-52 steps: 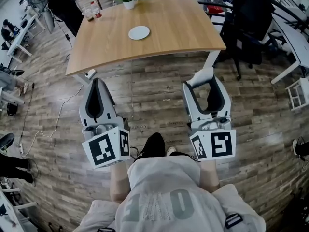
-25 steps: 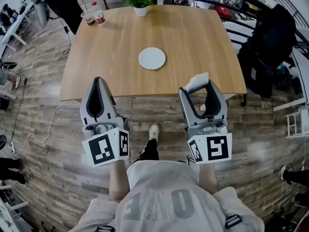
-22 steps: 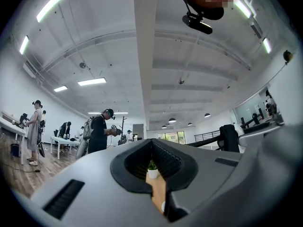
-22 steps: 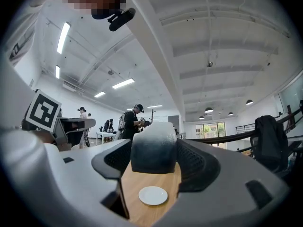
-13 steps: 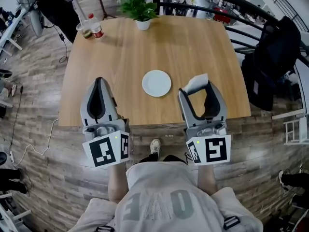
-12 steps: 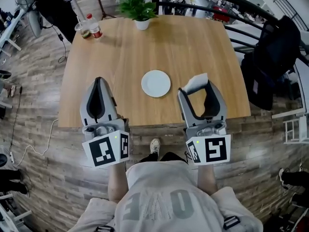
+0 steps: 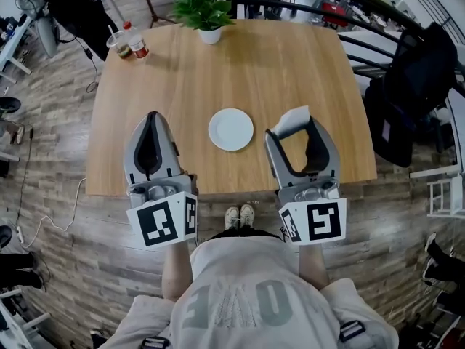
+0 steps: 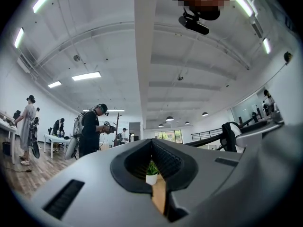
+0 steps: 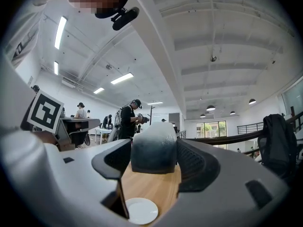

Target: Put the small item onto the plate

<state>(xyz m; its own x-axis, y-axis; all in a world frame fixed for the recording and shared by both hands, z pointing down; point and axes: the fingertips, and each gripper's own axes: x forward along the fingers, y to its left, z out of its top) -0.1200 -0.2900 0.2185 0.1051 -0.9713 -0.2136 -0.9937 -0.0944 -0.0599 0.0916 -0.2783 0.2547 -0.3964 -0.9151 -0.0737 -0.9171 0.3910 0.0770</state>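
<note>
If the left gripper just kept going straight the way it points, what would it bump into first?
Probably the potted plant at the table's far edge: it sits dead ahead of the left gripper, though height is unclear.

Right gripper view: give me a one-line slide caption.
Right gripper, jaws shut on a small white block, with the white plate on the wooden table beyond.

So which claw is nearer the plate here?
Right. The right claw, holding the item, sits just right of the plate; the left claw, shut and empty, is farther off to the plate's left.
</note>
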